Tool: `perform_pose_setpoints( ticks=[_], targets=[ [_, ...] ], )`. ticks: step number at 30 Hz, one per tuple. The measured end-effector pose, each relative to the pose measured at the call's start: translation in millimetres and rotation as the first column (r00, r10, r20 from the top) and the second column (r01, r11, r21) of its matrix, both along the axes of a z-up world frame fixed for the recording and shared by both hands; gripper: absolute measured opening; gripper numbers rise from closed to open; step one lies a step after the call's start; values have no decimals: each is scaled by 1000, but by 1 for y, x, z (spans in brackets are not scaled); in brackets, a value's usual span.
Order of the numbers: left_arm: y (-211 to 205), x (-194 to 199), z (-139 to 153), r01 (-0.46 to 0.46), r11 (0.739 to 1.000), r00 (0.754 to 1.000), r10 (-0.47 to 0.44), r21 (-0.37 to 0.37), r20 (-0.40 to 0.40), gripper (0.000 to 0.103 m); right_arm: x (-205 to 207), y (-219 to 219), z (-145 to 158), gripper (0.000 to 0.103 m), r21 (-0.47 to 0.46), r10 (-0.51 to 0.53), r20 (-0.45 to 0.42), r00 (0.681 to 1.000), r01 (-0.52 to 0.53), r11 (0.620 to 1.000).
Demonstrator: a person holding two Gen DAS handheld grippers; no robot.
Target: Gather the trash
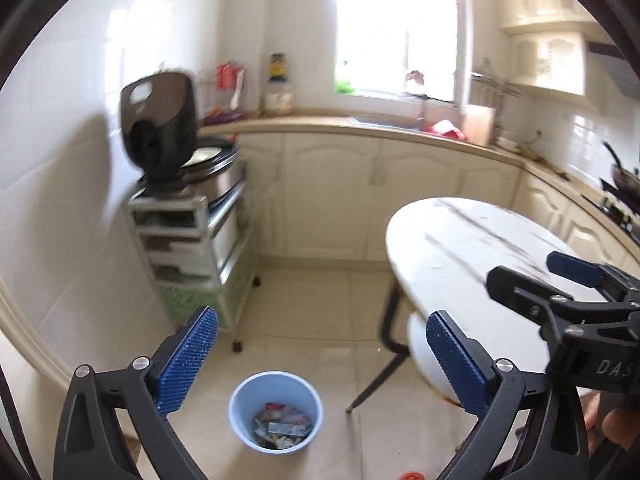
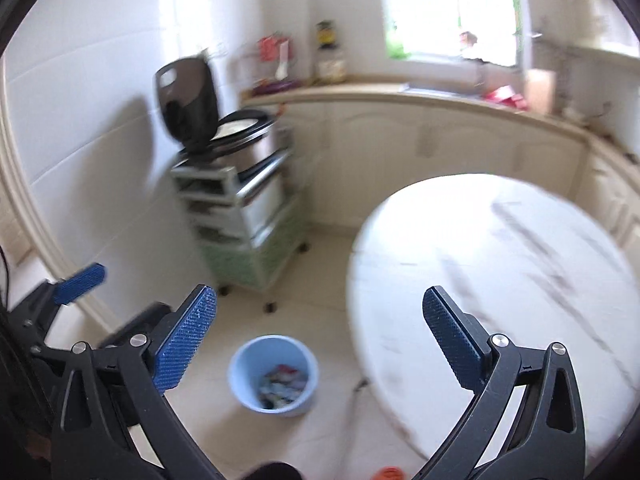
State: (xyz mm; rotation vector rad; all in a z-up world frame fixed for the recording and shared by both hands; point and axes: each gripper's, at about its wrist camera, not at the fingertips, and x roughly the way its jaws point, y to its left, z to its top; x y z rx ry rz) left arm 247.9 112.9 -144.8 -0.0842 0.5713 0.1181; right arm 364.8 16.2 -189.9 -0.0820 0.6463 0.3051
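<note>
A light blue bin (image 1: 275,412) stands on the tiled floor with several wrappers (image 1: 282,428) inside; it also shows in the right wrist view (image 2: 273,376). My left gripper (image 1: 322,362) is open and empty, high above the bin. My right gripper (image 2: 320,342) is open and empty, also high above the bin and beside the table edge. The right gripper shows in the left wrist view (image 1: 548,276) over the table, and the left gripper shows at the left of the right wrist view (image 2: 86,280). A small orange item (image 1: 410,476) lies on the floor at the bottom edge.
A round white table (image 1: 472,256) with dark legs (image 1: 390,344) stands right of the bin. A wheeled drawer cart (image 1: 192,256) with an open rice cooker (image 1: 172,136) stands by the left wall. Cream cabinets and a counter (image 1: 360,128) run along the back.
</note>
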Motion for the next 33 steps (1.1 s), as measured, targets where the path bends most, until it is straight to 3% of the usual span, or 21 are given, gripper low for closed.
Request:
perform_pose_setpoints(
  ticks=[6, 9, 13, 17, 26, 33],
  targets=[
    [-77, -63, 33, 89, 995, 993, -92, 34, 76, 102, -61, -87, 42, 103, 37, -174, 101, 980, 171, 985],
    [-98, -98, 54, 86, 995, 985, -93, 49, 149, 102, -90, -124, 60, 103, 75, -251, 146, 957, 242, 967],
    [-121, -143, 72, 128, 989, 963, -140, 69, 232, 102, -125, -152, 82, 103, 87, -296, 208, 932, 284, 955],
    [-140, -195, 85, 173, 981, 935, -193, 93, 299, 102, -156, -152, 100, 103, 74, -309, 286, 907, 301, 951],
    [-125, -292, 89, 180, 977, 886, -213, 117, 412, 102, -211, -146, 133, 103, 74, -312, 400, 862, 309, 948],
    [-88, -305, 59, 198, 970, 856, -240, 139, 457, 102, -241, -143, 146, 103, 71, -327, 470, 820, 334, 940]
  ],
)
